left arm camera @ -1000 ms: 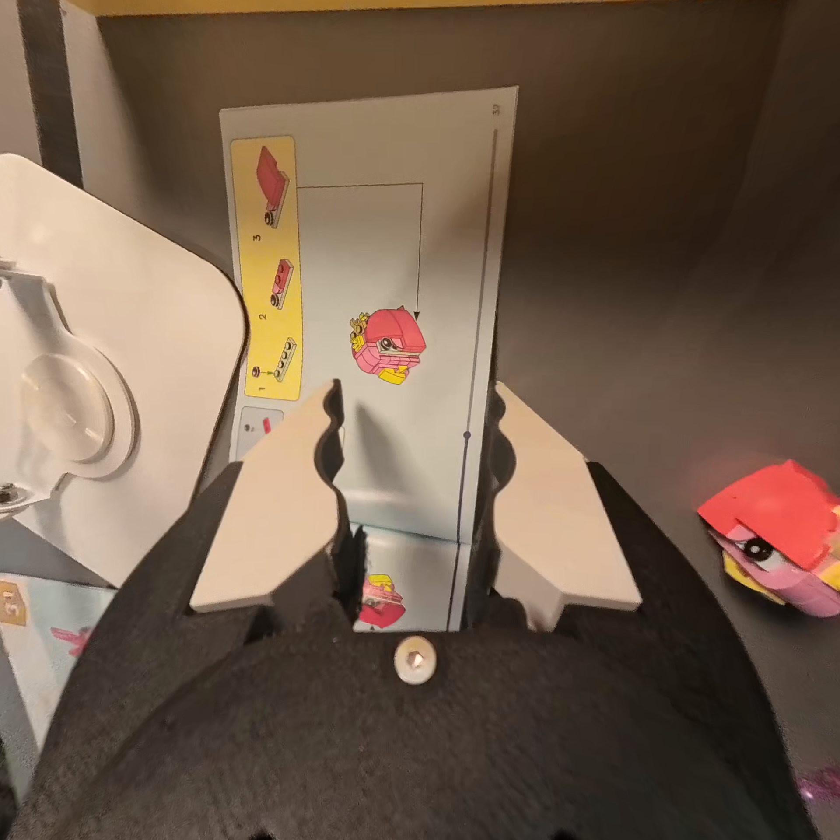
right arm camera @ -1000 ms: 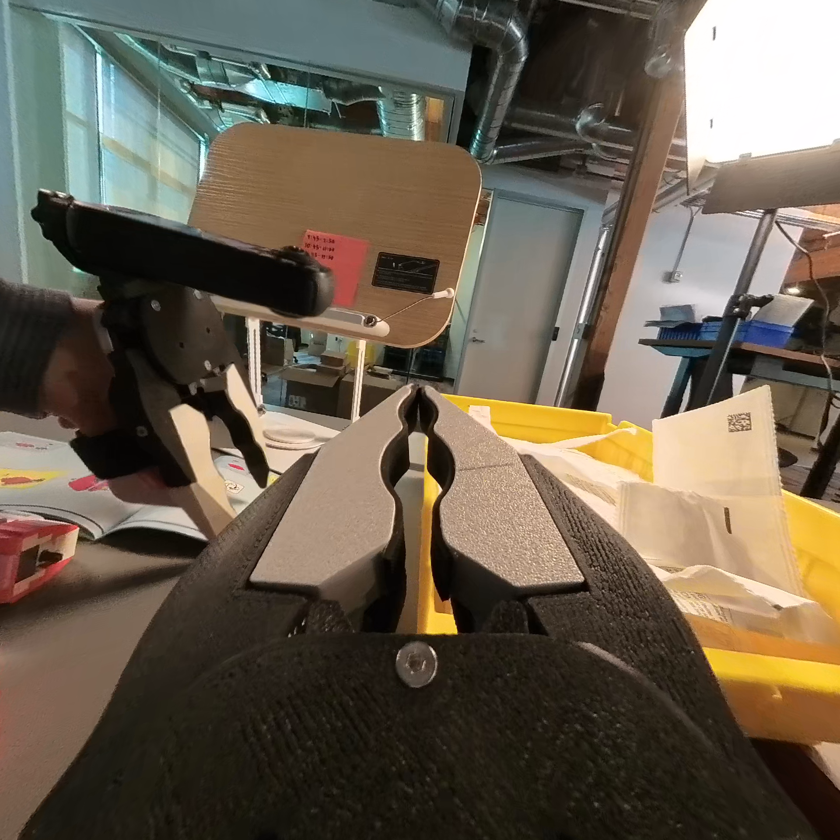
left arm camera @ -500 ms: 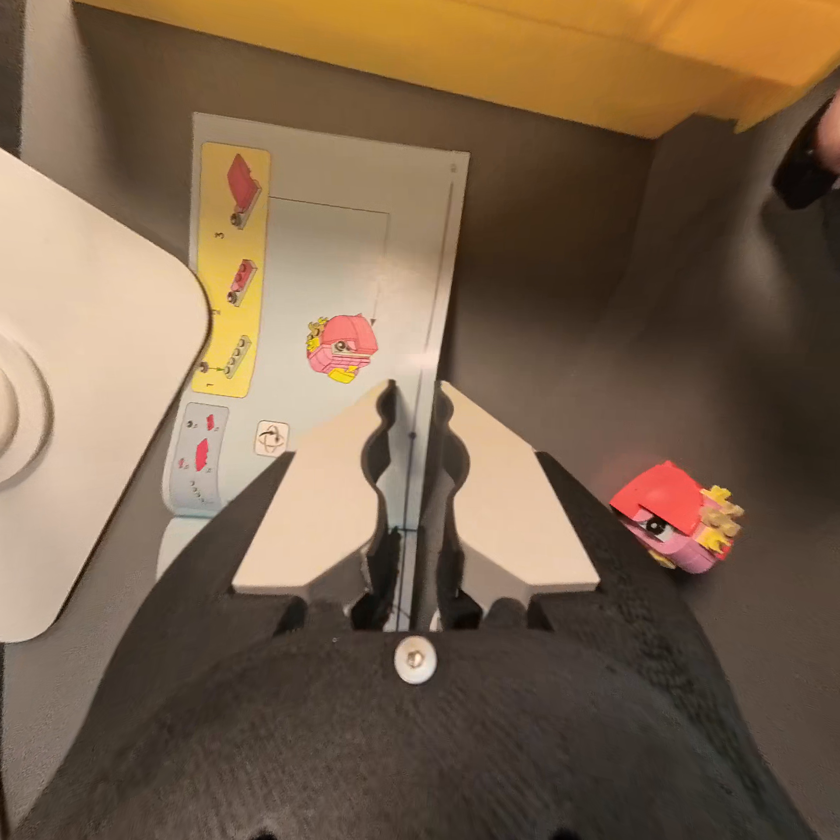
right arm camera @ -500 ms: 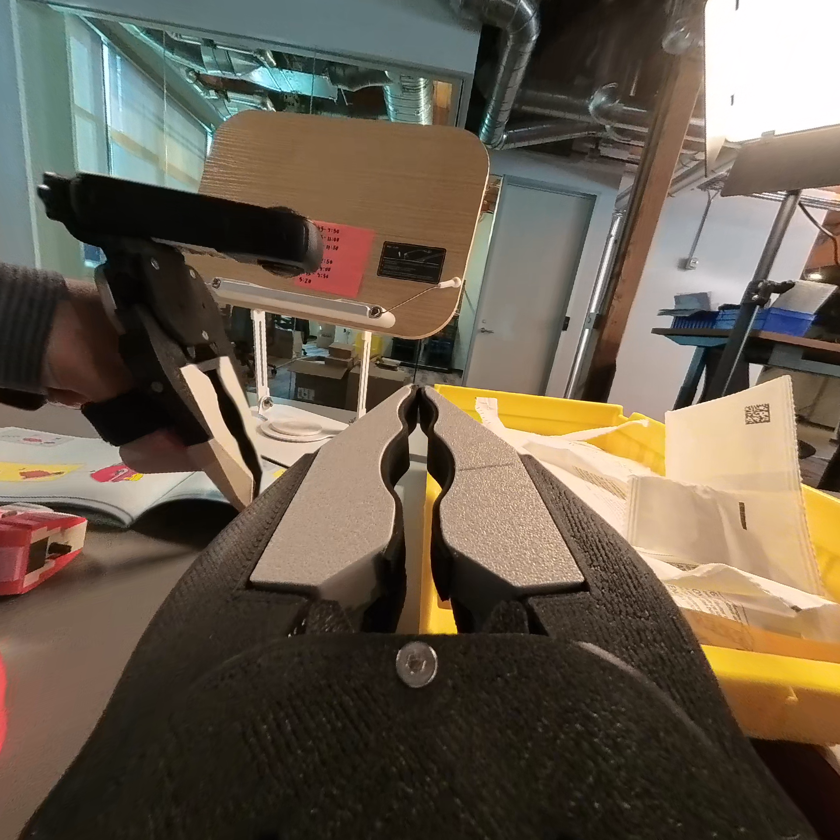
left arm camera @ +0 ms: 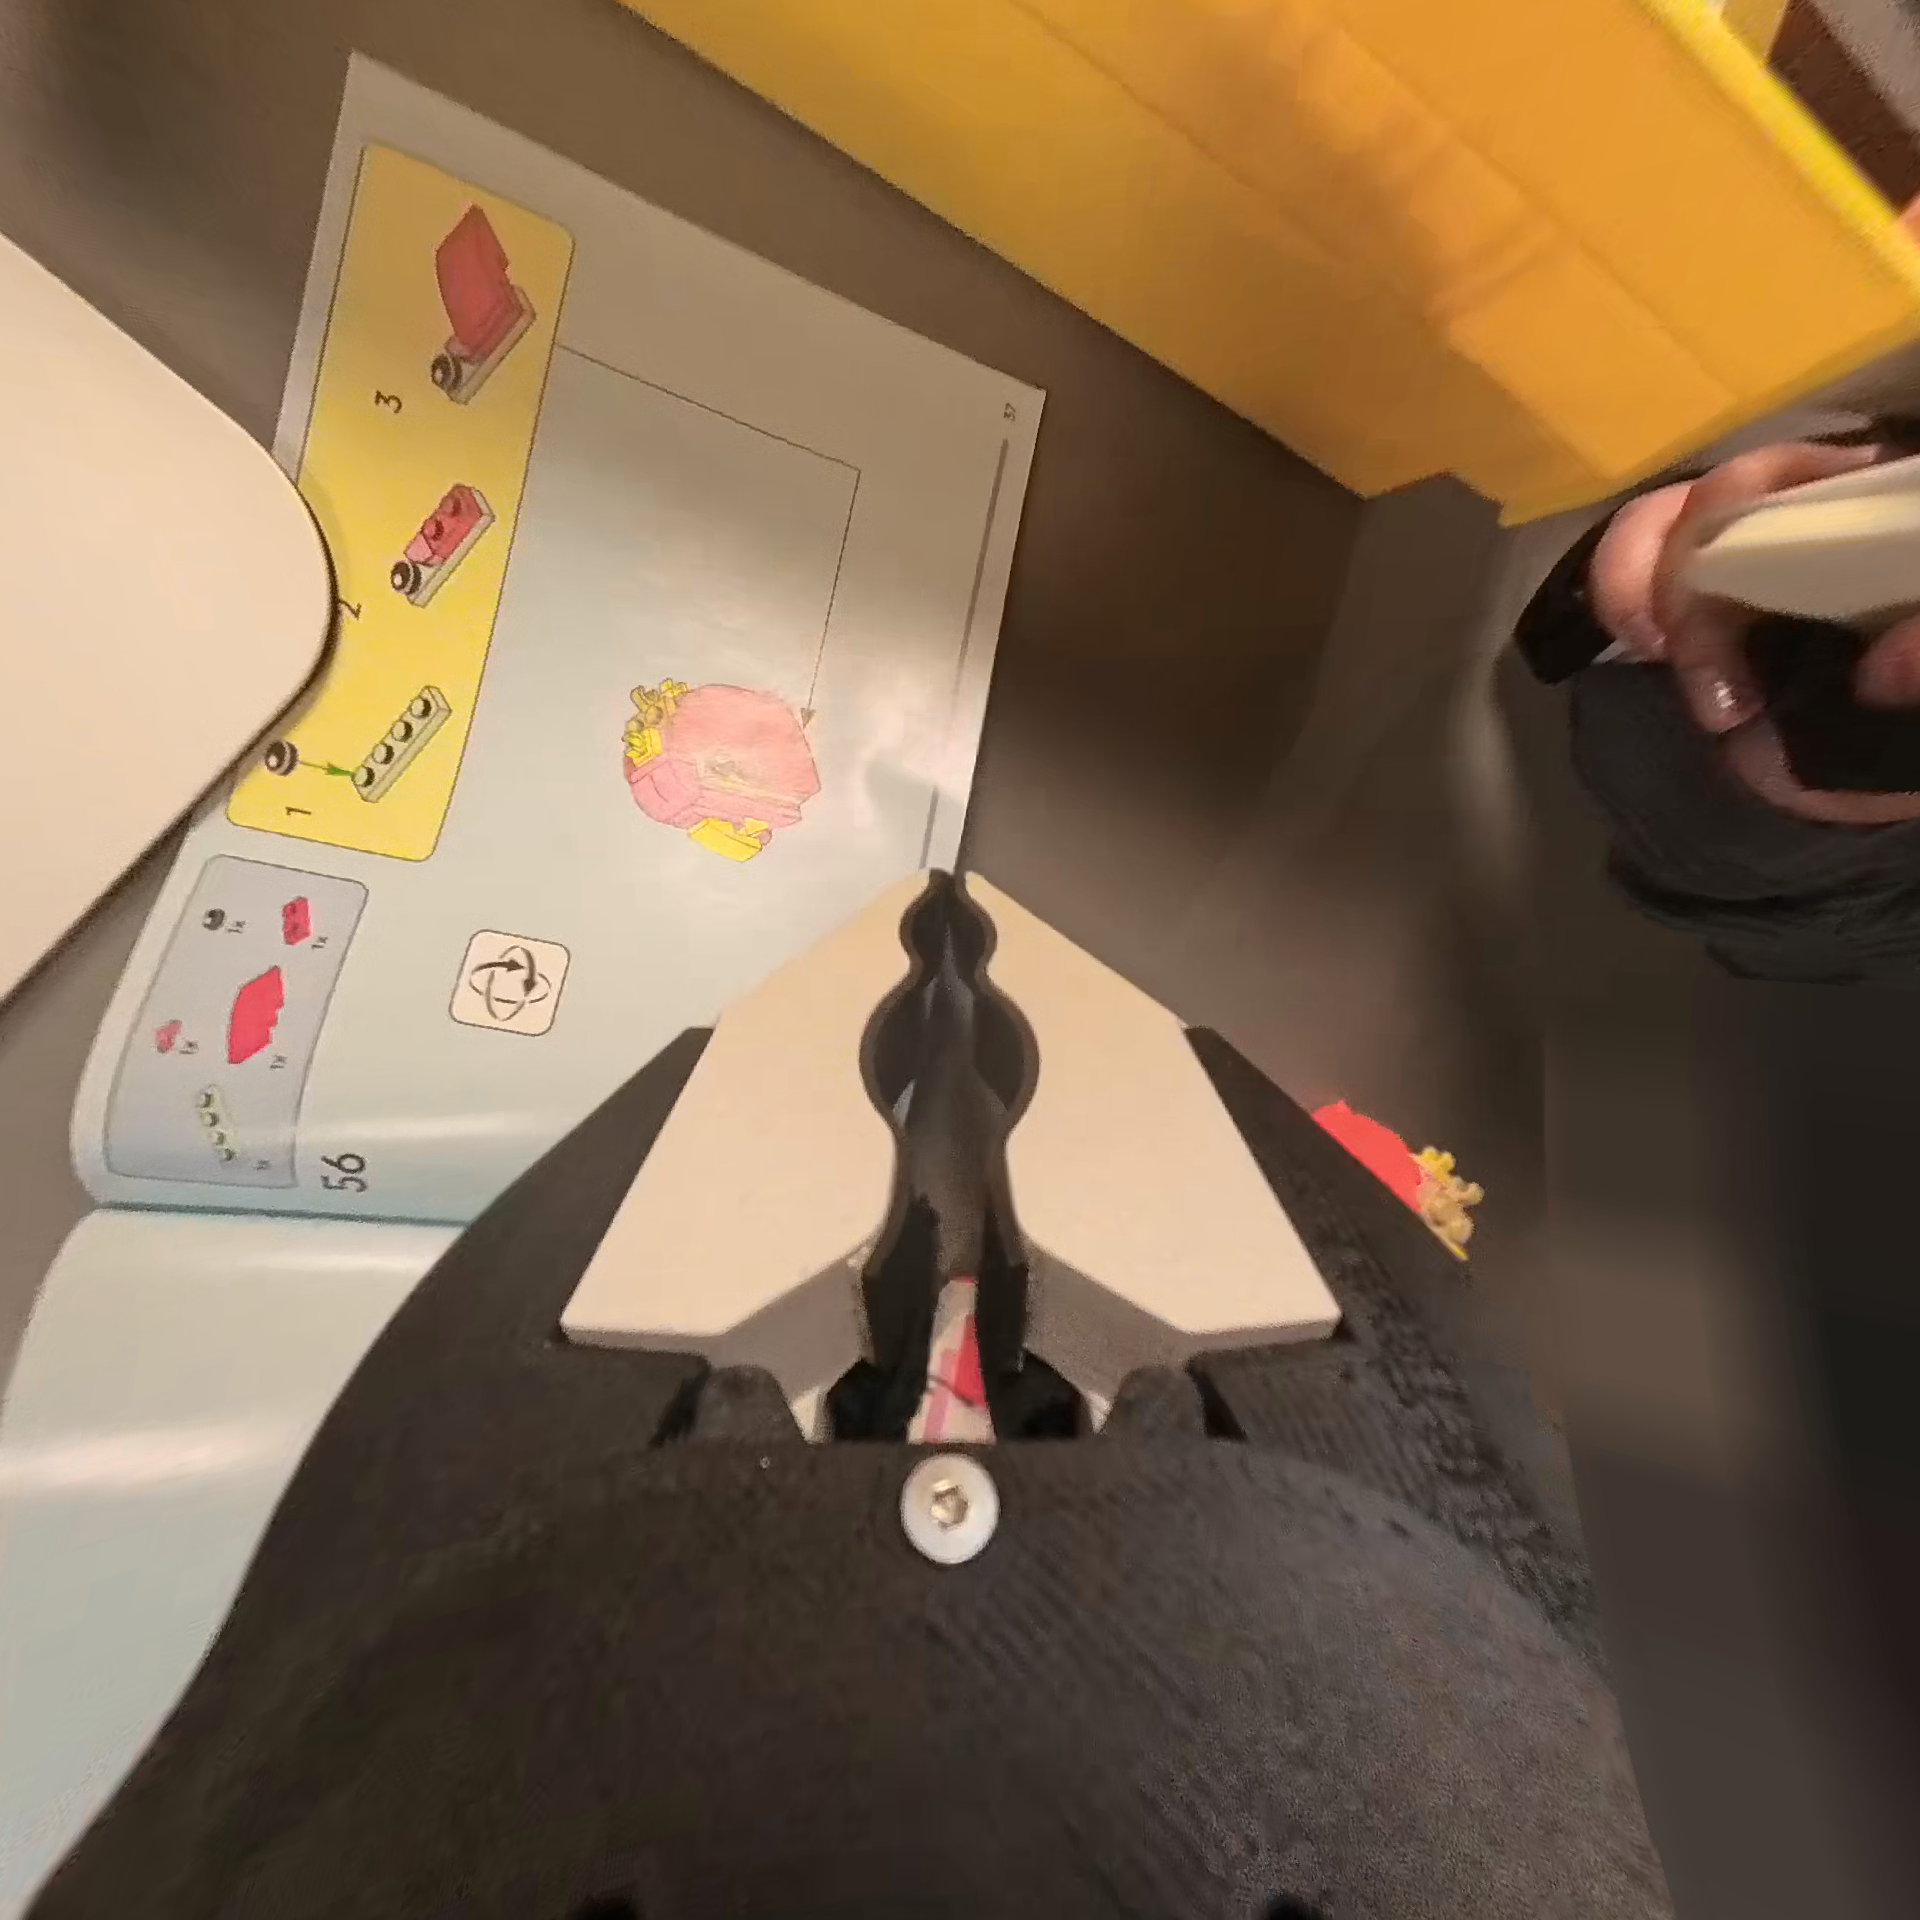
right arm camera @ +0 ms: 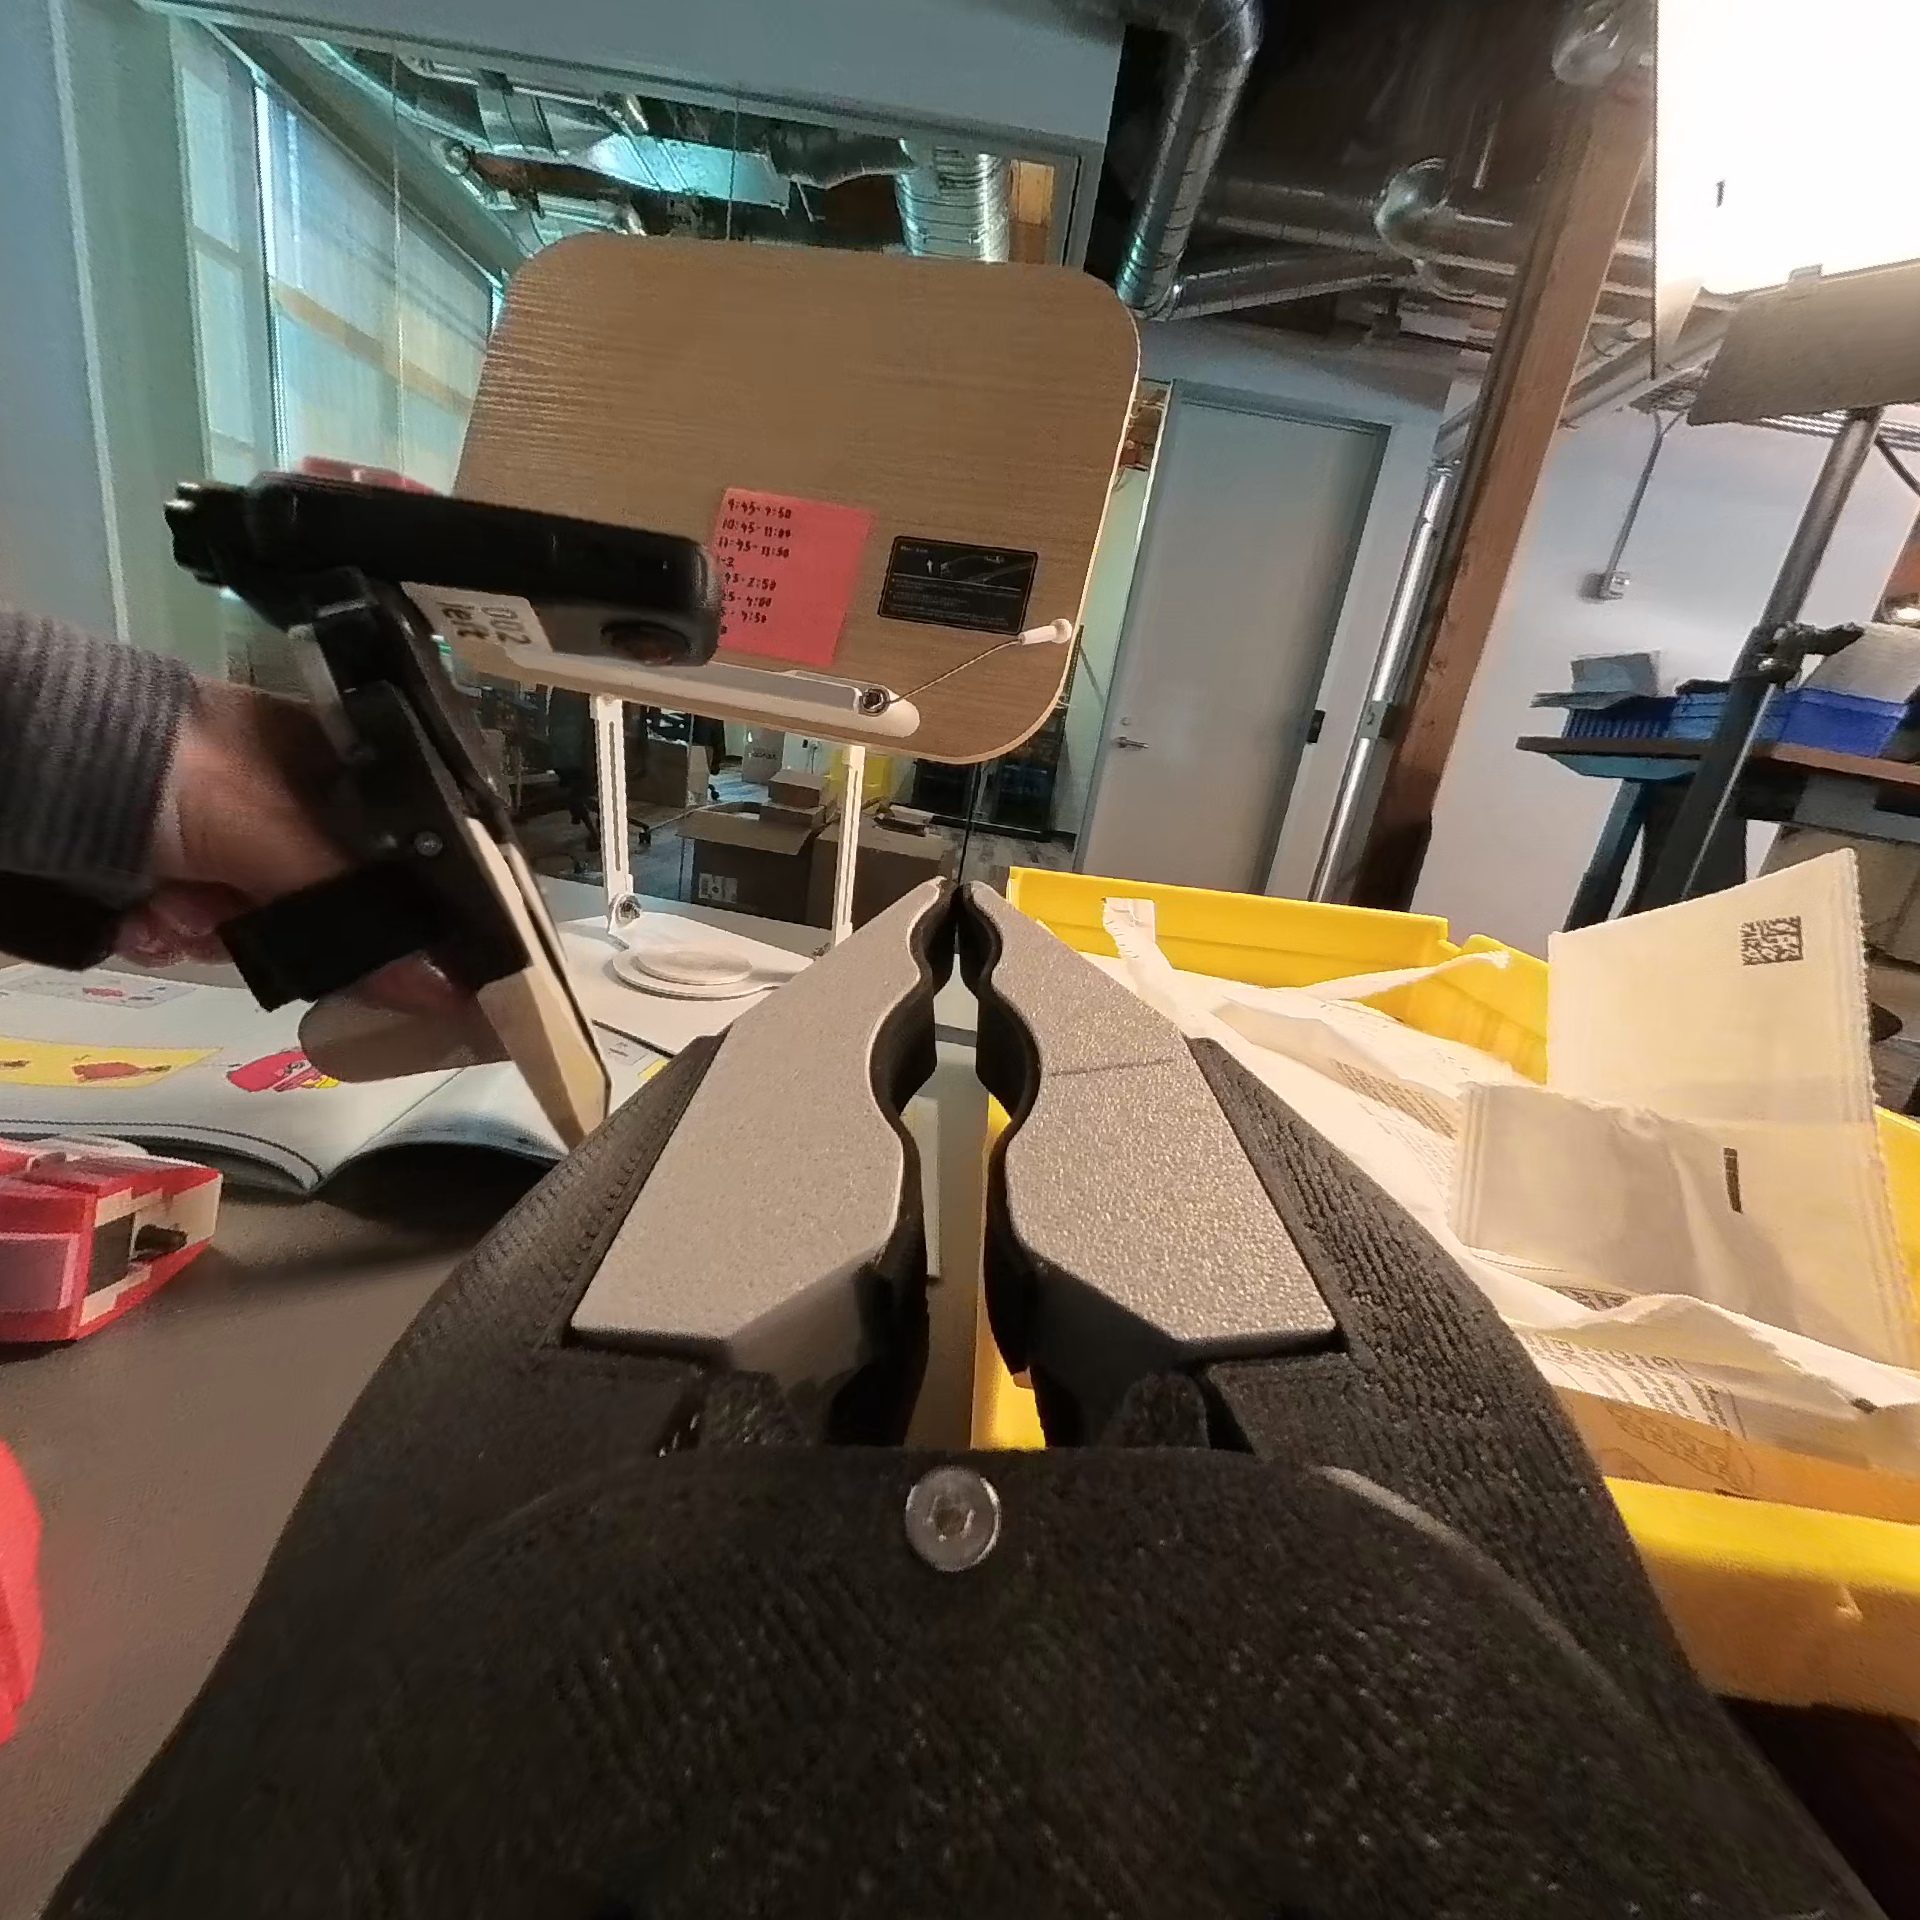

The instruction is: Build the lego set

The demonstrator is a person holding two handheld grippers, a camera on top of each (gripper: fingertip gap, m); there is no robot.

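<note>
The left hand-held gripper [left arm camera: 943,878], pale flat-faced fingers set in coarse black housing, is closed on the free edge of a glossy, pale blue page of an instruction booklet [left arm camera: 665,540]. The booklet lies open on the matte dark grey worktop [left arm camera: 1195,727], close to the smooth side wall of a yellow plastic bin [left arm camera: 1299,239]. A thin sliver of the sheet shows between the scalloped inner pads. A brick-built toy bird [left arm camera: 1382,1153], red with yellow studs, sits on the worktop to the right of the fingers, mostly hidden behind the housing.

The right hand-held gripper [right arm camera: 954,888], with speckled grey fingers, is closed on nothing, its tips meeting in the air over the near rim of the bin, which holds crumpled white paper bags [right arm camera: 1662,1039]. A red brick block [right arm camera: 83,1236] lies at the worktop's left edge, cut off by the frame. A rounded wood-grain board on a white stand [right arm camera: 800,416] rises behind the booklet. Beyond are glass partitions, exposed ducts and a timber post. The left fingertips are hidden in the right wrist view, and the bin is blurred in the left.
</note>
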